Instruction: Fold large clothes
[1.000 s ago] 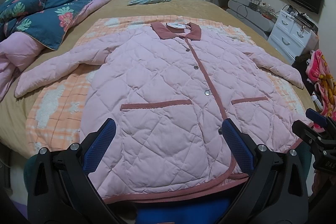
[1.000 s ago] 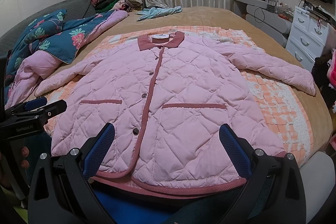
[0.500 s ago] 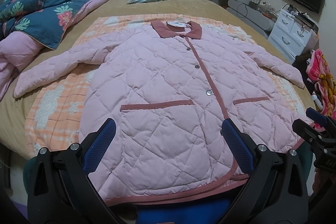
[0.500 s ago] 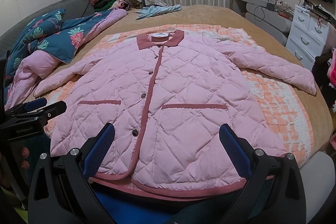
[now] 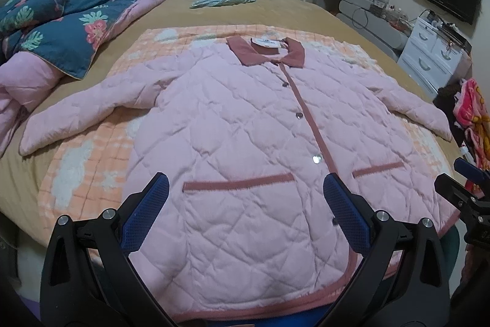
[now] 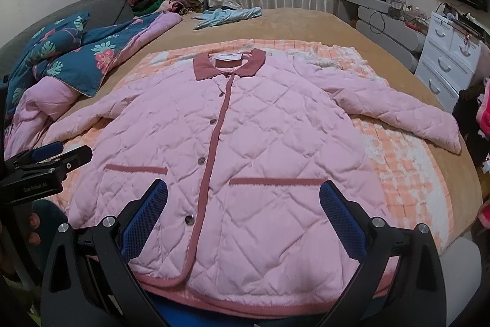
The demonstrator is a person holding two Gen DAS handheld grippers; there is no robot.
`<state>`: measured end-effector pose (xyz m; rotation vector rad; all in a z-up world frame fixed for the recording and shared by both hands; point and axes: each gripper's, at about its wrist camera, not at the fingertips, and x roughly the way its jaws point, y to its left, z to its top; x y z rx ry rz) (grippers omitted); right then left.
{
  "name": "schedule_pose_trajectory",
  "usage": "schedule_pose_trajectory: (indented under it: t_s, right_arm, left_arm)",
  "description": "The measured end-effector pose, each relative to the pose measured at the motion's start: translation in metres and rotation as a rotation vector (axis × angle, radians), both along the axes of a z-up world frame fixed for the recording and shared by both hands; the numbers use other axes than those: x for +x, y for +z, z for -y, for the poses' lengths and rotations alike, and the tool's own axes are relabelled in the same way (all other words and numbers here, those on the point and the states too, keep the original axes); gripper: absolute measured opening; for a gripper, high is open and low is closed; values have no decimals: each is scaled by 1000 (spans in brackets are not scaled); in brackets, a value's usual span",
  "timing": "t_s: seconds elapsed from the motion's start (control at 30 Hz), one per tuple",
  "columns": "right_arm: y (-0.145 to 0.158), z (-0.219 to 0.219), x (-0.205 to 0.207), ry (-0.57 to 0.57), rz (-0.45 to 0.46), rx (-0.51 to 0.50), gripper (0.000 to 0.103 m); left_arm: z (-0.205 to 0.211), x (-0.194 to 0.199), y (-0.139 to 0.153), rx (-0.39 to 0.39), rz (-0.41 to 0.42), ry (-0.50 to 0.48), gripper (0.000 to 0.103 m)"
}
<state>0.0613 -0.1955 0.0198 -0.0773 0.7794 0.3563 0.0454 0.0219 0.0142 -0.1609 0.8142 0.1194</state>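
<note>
Your pink quilted jacket (image 5: 245, 143) lies flat and face up on an orange checked blanket (image 5: 92, 161) spread over the bed (image 5: 275, 11), buttoned, both sleeves stretched out to the sides, hem toward you. A white label (image 6: 228, 55) sits inside the dark pink collar (image 6: 202, 68); its print is too small to read.

Your left gripper (image 5: 245, 213) hangs over the hem with its jaws wide apart, holding nothing. Your right gripper (image 6: 243, 216) is likewise spread wide and empty, over the hem's other half. In the right wrist view, the side of the left gripper shows small white lettering that reads roughly "GenRobot.AI".

A floral quilt (image 5: 61, 32) lies heaped at the bed's left; a television (image 5: 445, 0) hangs on the right wall.
</note>
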Motion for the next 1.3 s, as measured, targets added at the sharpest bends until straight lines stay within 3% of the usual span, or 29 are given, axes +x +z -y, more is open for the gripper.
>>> schedule_pose_trajectory:
  t_s: [0.73, 1.3]
  right_arm:
    - [29, -19, 85, -11, 20, 11, 99]
    - [54, -7, 150, -111, 56, 48, 99]
  left_arm:
    - [-18, 72, 18, -26, -16, 36, 95]
    - [-8, 134, 32, -40, -10, 32, 95]
